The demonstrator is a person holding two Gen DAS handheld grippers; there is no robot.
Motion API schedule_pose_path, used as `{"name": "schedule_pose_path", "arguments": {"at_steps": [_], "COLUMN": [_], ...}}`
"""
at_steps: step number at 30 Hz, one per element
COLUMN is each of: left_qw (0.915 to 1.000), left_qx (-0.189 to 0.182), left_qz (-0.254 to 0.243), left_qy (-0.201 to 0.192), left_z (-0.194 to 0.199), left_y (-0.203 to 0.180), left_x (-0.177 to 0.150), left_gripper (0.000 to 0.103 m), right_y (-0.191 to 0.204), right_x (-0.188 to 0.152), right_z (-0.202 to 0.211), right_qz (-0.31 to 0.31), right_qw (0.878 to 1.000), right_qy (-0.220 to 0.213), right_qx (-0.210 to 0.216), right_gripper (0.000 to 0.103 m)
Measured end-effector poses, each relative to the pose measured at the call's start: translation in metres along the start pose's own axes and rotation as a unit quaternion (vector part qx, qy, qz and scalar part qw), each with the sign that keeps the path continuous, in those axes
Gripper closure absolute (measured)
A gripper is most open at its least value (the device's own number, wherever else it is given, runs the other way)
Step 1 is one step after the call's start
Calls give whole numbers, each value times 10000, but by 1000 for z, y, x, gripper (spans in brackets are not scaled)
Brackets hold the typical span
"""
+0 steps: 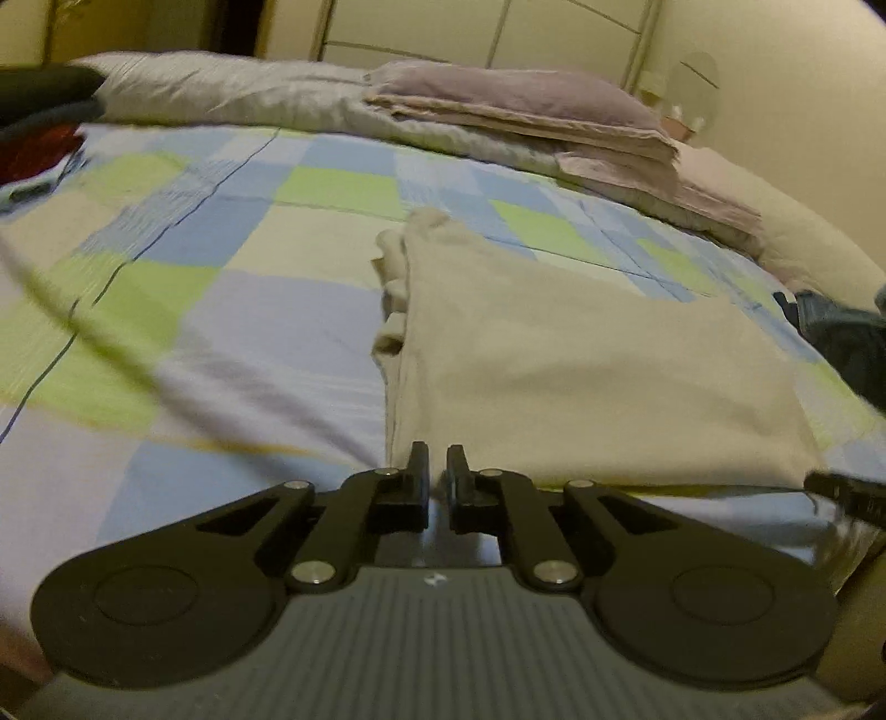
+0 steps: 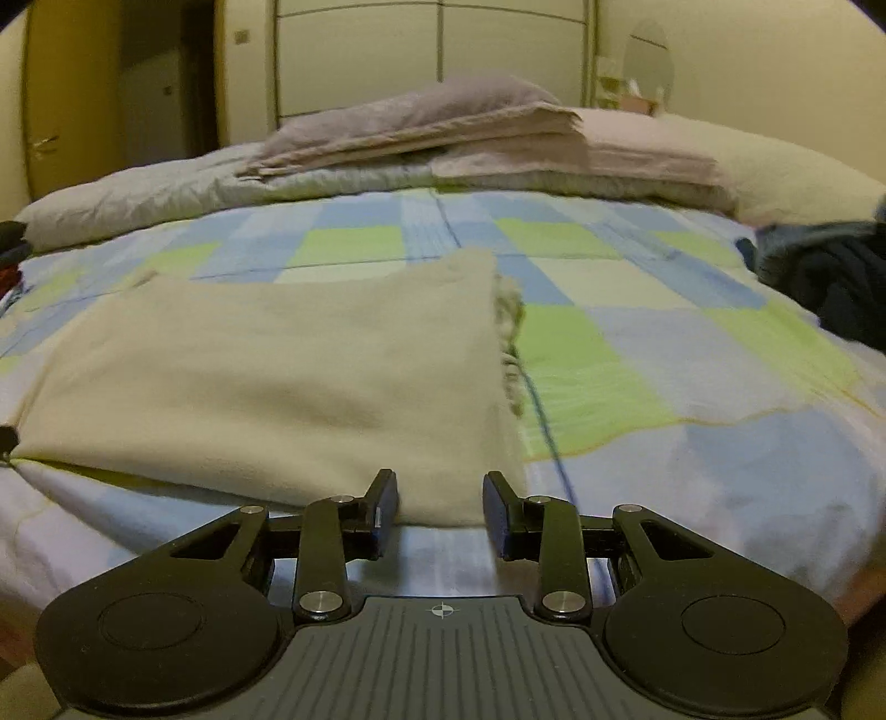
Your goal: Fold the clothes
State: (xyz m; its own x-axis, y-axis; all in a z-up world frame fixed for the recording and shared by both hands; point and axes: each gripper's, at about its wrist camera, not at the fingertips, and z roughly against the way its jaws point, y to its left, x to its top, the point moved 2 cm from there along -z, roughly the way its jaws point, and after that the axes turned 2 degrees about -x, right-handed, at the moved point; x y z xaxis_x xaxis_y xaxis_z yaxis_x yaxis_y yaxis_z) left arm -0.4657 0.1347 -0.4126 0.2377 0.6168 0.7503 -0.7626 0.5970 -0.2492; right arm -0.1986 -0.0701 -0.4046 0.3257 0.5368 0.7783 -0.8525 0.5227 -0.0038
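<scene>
A cream garment (image 1: 554, 354) lies folded flat on the checked blue-and-green bedspread (image 1: 232, 299), with bunched folds along its left side. My left gripper (image 1: 437, 465) sits at the garment's near left corner, its fingers drawn together to a thin slit with the cloth edge pinched between them. In the right wrist view the same garment (image 2: 266, 365) spreads to the left. My right gripper (image 2: 440, 498) stands open at its near right corner, with the cloth edge between the spread fingers. The left gripper's tip (image 2: 5, 437) shows where the garment's left corner narrows to a point.
A stack of folded mauve and pink linens (image 2: 443, 133) rests on grey bedding (image 1: 221, 94) at the head of the bed. Dark clothes (image 2: 830, 277) are heaped on the right. Dark and red items (image 1: 39, 138) lie at the left edge. A wardrobe (image 2: 432, 50) stands behind.
</scene>
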Motion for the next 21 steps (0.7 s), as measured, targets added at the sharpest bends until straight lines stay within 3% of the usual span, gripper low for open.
{"name": "schedule_pose_path", "arguments": {"at_steps": [2, 8, 12, 21], "left_qw": [9999, 9994, 9992, 9987], "left_qx": [69, 192, 285, 400], "left_qz": [70, 145, 34, -281], "left_qy": [61, 249, 263, 156], "left_z": [10, 47, 71, 106], "left_y": [-2, -22, -42, -73], "left_x": [-3, -16, -16, -17], "left_gripper": [96, 90, 77, 72], "right_y": [-2, -2, 9, 23], "right_x": [-3, -8, -5, -14], "right_z": [9, 50, 71, 104], "right_qz": [-128, -565, -466, -448], "right_qw": [9998, 9983, 9988, 9987], "right_qy": [87, 29, 72, 65], "right_qx": [-155, 121, 151, 220], "right_gripper": [70, 70, 70, 69]}}
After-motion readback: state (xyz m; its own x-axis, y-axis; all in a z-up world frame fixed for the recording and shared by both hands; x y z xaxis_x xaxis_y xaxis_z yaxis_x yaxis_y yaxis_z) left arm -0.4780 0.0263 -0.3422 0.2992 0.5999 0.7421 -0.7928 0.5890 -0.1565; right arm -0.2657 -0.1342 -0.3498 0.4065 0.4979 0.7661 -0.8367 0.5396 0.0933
